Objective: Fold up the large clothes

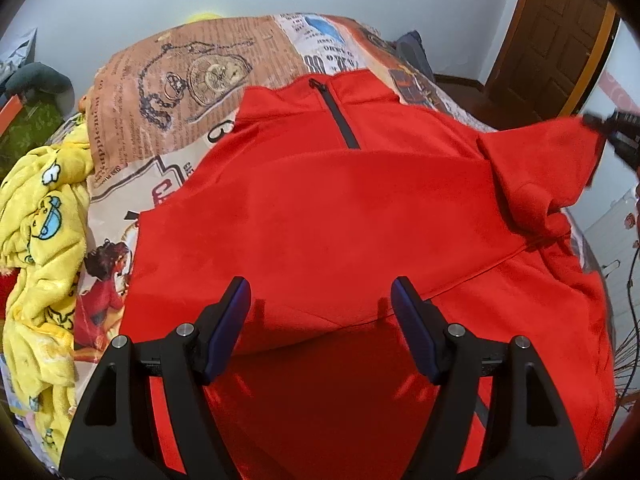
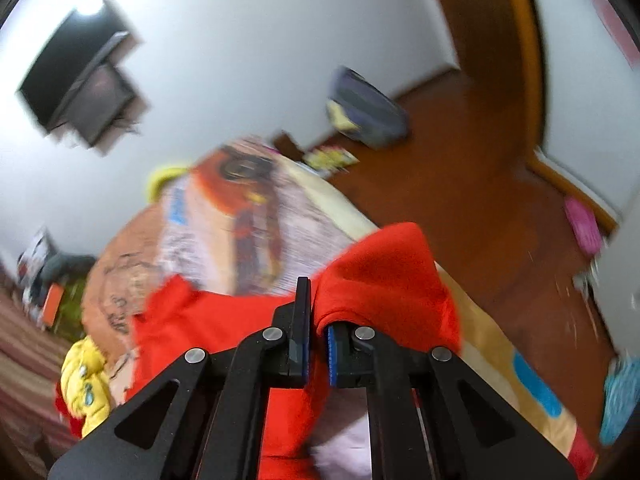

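Observation:
A large red pullover (image 1: 340, 208) with a short dark zipper (image 1: 340, 116) at its collar lies spread on a bed with a newspaper-print cover (image 1: 180, 92). My left gripper (image 1: 320, 300) is open and empty, hovering just above the lower middle of the pullover. My right gripper (image 2: 316, 312) is shut on the red sleeve (image 2: 384, 276) and holds it lifted off the bed. In the left wrist view the right gripper (image 1: 616, 132) shows at the far right edge, holding the raised sleeve (image 1: 552, 148).
A crumpled yellow cartoon blanket (image 1: 44, 240) lies along the bed's left side. A wooden door (image 1: 560, 32) and brown floor (image 2: 460, 152) are to the right, with a dark bag (image 2: 368, 108) by the wall. A dark wall unit (image 2: 80, 76) hangs on the white wall.

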The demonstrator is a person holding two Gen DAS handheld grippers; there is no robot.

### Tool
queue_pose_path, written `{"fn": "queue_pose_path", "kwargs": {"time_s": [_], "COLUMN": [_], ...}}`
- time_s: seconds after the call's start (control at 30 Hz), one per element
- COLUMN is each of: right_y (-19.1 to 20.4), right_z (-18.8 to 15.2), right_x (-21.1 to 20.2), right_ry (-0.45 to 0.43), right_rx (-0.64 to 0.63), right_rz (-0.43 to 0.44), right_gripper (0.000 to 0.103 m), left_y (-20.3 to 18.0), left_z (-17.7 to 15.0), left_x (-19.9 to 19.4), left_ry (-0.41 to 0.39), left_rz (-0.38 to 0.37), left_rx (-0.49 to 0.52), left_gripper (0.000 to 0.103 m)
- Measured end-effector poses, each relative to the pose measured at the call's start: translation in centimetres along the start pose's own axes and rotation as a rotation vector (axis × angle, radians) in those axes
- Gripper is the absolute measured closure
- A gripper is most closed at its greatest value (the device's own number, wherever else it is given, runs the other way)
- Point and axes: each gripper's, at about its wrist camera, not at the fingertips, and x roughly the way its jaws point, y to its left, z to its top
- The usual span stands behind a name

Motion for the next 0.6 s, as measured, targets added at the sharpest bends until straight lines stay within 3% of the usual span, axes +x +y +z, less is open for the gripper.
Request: {"fn": "queue_pose_path", "kwargs": {"time_s": [0.17, 0.33, 0.47, 0.6], "right_y": [8.4, 15.3, 20.1, 23.1], "right_z": [0.6, -1.3, -4.8, -9.7], "right_x": [-2.0, -1.3, 2.1, 7.0], "right_ry": [-0.024, 0.038, 0.16, 0.31], "right_rx": [-0.122, -0.207, -0.261, -0.312], "right_rz": [0.15, 0.277, 0.338, 0.332], "right_gripper": [0.097, 0.097, 0.097, 0.097], "left_y": [1.3, 3.3, 5.6, 7.9], "left_z": [-0.3, -1.0, -1.8, -2.9], "left_x": [-1.9, -3.8, -5.1, -5.8], "left_ry": [-0.041, -0.077, -0.096, -0.098], "left_rz": [-0.008, 0.002, 0.013, 0.028], "left_rx": [-0.02, -0.045, -0.081, -0.117], "left_gripper": [0.031, 0.031, 0.031, 0.031]}}
